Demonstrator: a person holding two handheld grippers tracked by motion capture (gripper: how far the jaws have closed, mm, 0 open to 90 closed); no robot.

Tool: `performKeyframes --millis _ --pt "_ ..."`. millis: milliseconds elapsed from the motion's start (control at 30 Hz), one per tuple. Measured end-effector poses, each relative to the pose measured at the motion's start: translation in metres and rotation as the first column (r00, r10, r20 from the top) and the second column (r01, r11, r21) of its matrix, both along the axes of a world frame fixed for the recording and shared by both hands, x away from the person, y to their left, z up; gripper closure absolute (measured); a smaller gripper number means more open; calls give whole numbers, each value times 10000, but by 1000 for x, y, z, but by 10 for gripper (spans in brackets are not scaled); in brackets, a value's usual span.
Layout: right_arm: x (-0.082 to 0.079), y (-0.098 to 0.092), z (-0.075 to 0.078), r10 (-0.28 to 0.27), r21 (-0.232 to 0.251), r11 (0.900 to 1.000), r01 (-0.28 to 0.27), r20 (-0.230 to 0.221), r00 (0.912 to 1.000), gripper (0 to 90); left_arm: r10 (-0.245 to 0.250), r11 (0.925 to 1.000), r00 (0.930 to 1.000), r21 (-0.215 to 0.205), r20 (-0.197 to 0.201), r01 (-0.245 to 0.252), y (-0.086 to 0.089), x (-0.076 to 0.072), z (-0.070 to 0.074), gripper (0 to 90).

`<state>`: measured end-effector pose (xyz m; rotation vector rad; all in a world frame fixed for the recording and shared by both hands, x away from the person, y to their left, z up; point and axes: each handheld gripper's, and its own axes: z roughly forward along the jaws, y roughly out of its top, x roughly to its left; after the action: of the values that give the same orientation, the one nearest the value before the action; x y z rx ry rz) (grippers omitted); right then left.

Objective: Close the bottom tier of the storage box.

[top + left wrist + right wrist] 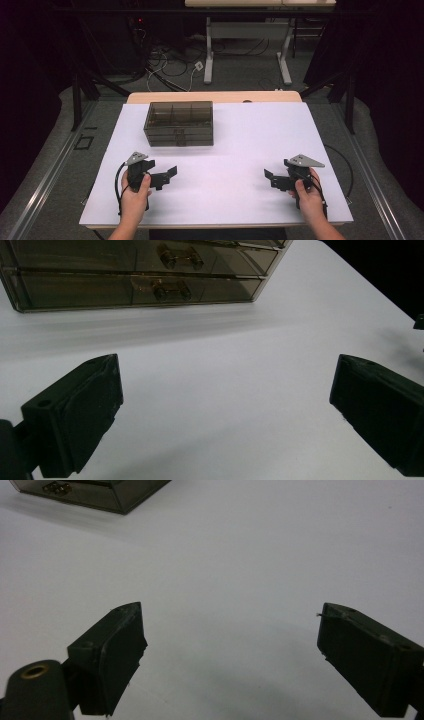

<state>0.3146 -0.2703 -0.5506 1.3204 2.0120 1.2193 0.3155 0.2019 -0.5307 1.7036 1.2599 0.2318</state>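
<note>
- Toward the far left of the white table top (pixel 250 150) sits the smoked-plastic drawer box (pixel 179 123), squared up to the far edge, both drawers shut by the look of it.
- Left gripper (pixel 167 176) rests near the front-left corner, jaws spread wide with nothing between them; the left gripper view looks straight at the box's front and its small brass-coloured drawer handles (pixel 171 289).
- Right gripper (pixel 270 179) sits near the front-right corner, well apart from the box, its jaws just as widely parted and bare; the right gripper view catches one corner of the box at the top left.
- Both hands are low and level, grippers angled inward toward each other, so this reads as the start: nothing gripped, nothing touched.
- My call on the step: the left gripper is the nearer one, so it goes forward to a handle while the right comes across to steady the box.
- To do it well, line the jaws up either side of one handle before closing; the two handles sit one above the other and close together, easy to catch both.
- Pull straight toward the front edge, not upward; a light plastic box like that will likely slide on the smooth top unless braced.
</note>
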Motion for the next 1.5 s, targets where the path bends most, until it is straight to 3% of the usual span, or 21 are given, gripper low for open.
performKeyframes --millis 433,633,1033,1100,1133,1500 --pt "0 0 0 -61 34 10000 61 -20 10000 115 -157 9998 9999 -130 49 158 14 -5 -13 10" --pt "0 0 0 -24 21 10000 24 -30 10000 115 -180 9998 9996 18 223 179 17 -6 -17 11" --pt "1 -2 -1 -34 -47 10000 34 -4 10000 115 30 10000 9997 -8 225 -30 23 -8 -25 13" --pt "1 -2 0 -17 -157 9999 14 -166 9999 115 41 10000 9998 43 217 -42 23 -8 -26 14" --pt "1 -1 -1 -29 -46 10000 29 -16 10000 115 33 10000 9997 35 226 -34 23 -8 -26 14" --pt "2 -1 -2 12 18 10000 -11 -77 10000 115 31 9999 9997 165 244 -35 22 -8 -28 15"
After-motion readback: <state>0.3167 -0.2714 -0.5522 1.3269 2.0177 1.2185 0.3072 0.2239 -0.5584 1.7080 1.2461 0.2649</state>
